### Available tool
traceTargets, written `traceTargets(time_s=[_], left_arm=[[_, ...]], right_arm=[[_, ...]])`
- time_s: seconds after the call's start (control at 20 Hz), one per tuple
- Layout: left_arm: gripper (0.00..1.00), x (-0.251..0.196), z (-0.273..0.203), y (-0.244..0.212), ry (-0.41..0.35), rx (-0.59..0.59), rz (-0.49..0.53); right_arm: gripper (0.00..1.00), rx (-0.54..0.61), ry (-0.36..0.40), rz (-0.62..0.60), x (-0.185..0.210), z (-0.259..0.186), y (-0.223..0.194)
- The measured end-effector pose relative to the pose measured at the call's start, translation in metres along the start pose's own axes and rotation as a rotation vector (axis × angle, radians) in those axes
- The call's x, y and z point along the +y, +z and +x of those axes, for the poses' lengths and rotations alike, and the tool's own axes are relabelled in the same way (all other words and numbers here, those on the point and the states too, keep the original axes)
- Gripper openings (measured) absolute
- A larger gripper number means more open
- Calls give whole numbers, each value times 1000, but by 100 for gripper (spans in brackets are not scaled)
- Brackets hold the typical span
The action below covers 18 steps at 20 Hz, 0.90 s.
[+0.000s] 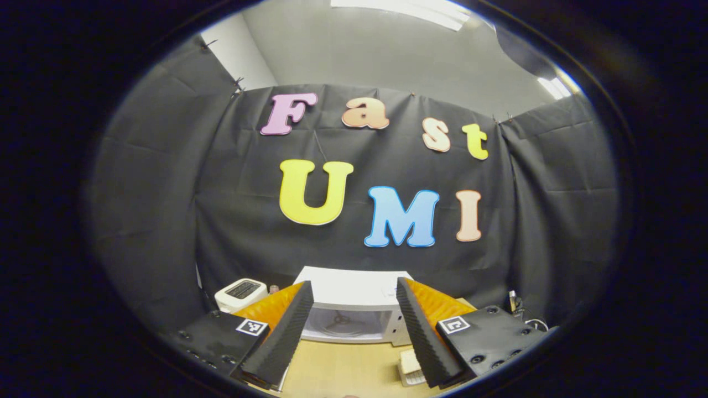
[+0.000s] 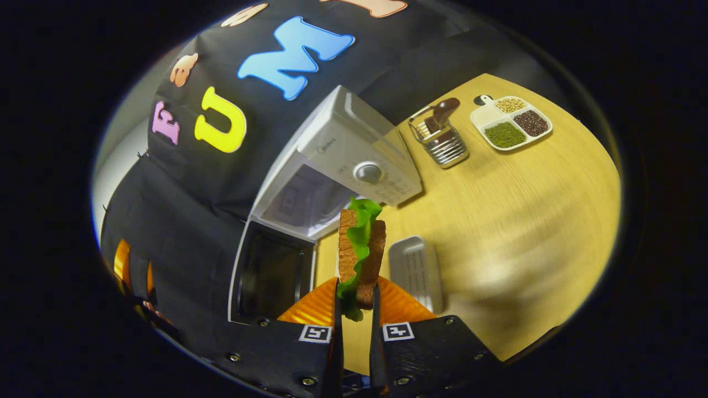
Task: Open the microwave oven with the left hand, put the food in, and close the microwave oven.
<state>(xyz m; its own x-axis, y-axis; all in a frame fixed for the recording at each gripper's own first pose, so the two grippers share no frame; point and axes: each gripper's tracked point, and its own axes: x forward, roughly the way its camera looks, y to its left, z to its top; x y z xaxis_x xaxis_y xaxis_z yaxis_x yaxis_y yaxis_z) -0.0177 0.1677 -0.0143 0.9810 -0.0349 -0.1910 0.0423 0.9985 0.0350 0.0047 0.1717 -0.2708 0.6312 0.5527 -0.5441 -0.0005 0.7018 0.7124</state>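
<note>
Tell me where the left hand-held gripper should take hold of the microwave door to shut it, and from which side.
Judging from the right gripper view, take the microwave door at its free outer edge, farthest from the hinge beside the cavity. It stands swung wide open, so come from its outer face and push it toward the cavity. The left hand-held gripper is open, holding nothing.

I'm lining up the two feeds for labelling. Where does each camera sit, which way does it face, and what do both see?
Left gripper view: rides the left gripper, facing level at the microwave front; its own open fingers frame it.
Right gripper view: rides the right gripper, tilted, looking down on the table; its fingers clamp a sandwich.
Shared: the microwave, door open, and the white tray.
</note>
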Motion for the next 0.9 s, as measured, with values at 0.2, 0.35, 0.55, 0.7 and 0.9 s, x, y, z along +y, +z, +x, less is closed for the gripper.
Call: traceTargets(time_s=[0.2, 0.35, 0.55, 0.7, 0.9], left_arm=[[94, 18, -3, 5, -57, -2, 29], [94, 34, -9, 15, -90, -17, 46], [97, 59, -15, 26, -98, -46, 22], [96, 87, -26, 13, -68, -20, -1], [96, 126, -33, 4, -23, -13, 3]], right_arm=[[19, -83, 149, 138, 60, 10, 3], [19, -114, 180, 218, 82, 36, -2], [19, -155, 191, 308, 97, 87, -8], [19, -226, 174, 410, 98, 137, 1], [19, -272, 131, 522, 102, 194, 6]])
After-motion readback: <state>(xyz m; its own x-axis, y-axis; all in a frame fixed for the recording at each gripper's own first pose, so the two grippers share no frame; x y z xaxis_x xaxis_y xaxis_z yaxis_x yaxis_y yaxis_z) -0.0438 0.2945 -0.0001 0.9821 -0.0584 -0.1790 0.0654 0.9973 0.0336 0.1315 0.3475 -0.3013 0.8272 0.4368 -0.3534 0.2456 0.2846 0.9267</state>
